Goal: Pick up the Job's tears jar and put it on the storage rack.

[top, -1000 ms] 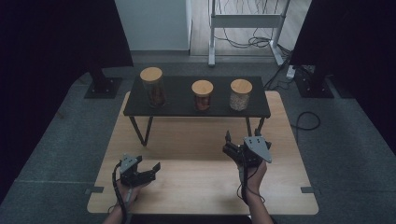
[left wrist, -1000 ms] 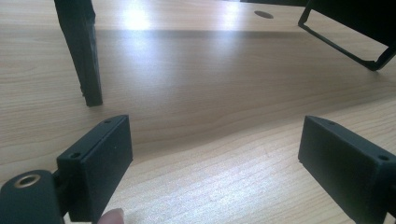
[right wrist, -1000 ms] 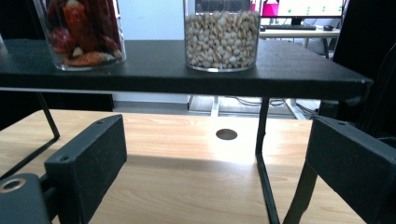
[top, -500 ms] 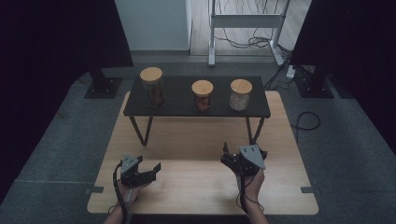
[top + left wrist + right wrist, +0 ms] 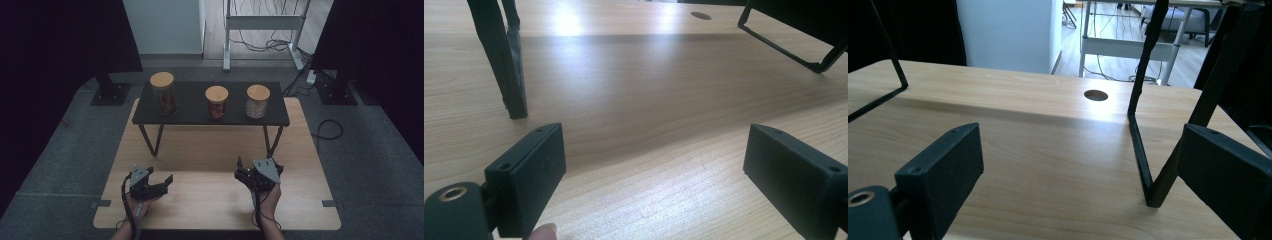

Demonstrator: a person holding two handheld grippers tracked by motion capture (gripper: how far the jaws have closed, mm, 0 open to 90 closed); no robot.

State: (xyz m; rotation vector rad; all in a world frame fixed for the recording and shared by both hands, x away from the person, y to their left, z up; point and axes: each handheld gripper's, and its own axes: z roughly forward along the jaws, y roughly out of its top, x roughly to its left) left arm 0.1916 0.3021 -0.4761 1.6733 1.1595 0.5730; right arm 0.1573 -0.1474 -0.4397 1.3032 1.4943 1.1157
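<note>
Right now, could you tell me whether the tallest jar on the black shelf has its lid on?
On. The tallest jar stands upright at the left end of the black shelf, with its round wooden lid flat across the mouth.

Right tool (image 5: pixel 243 169) drawn slightly back toward near table (image 5: pixel 210 200) edge.

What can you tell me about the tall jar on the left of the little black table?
The tall jar is clear glass with a round, light wooden lid. It looks about half full of something brown; the picture is too small to say what. It stands upright near the left end of the black shelf table, apart from the two shorter jars. Nothing touches it except the tabletop beneath.
</note>
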